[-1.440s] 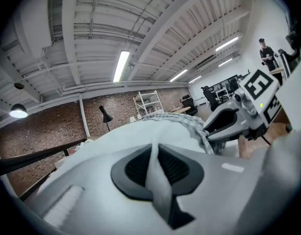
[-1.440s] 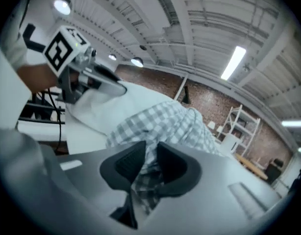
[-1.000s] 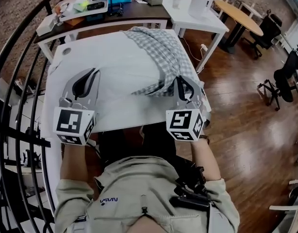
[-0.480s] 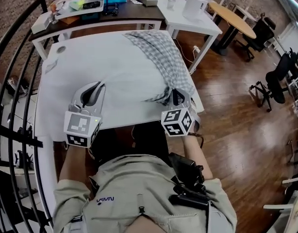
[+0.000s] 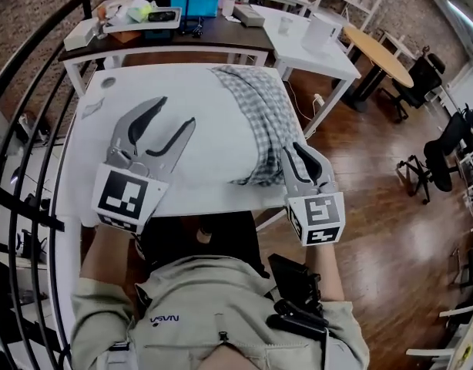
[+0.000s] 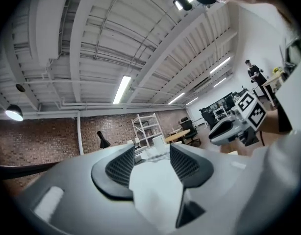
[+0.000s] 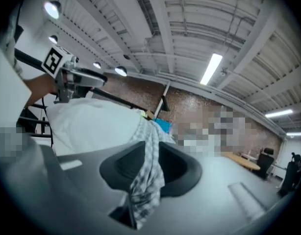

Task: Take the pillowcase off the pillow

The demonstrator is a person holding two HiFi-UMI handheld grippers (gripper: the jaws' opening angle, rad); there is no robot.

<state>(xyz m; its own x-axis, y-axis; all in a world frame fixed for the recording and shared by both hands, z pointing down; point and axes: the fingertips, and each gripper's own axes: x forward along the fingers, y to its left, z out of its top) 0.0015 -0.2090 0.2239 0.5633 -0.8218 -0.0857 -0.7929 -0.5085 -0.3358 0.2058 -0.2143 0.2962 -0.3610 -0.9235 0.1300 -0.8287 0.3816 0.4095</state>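
My left gripper (image 5: pixel 176 112) at the pillow (image 5: pixel 209 102)'s near edge has jaws just opened, white fabric between them — right gripper (image 5: pixel 293 152) likewise, pillowcase (image 5: pixel 264 106) draped between.

White pillow (image 5: pixel 198 122), grey checked pillowcase (image 5: pixel 267 114)

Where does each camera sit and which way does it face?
Head view: on the person's head, steeply down onto pillow, pillowcase, left gripper, right gripper, forearms, torso.
Left gripper view: rides that gripper, along its jaws, just opening, white pillow between; right gripper at right.
Right gripper view: rides that gripper, along its jaws, just opening, pillowcase between; left gripper at left.
Shared: each gripper view shows the other gripper and the pillow.
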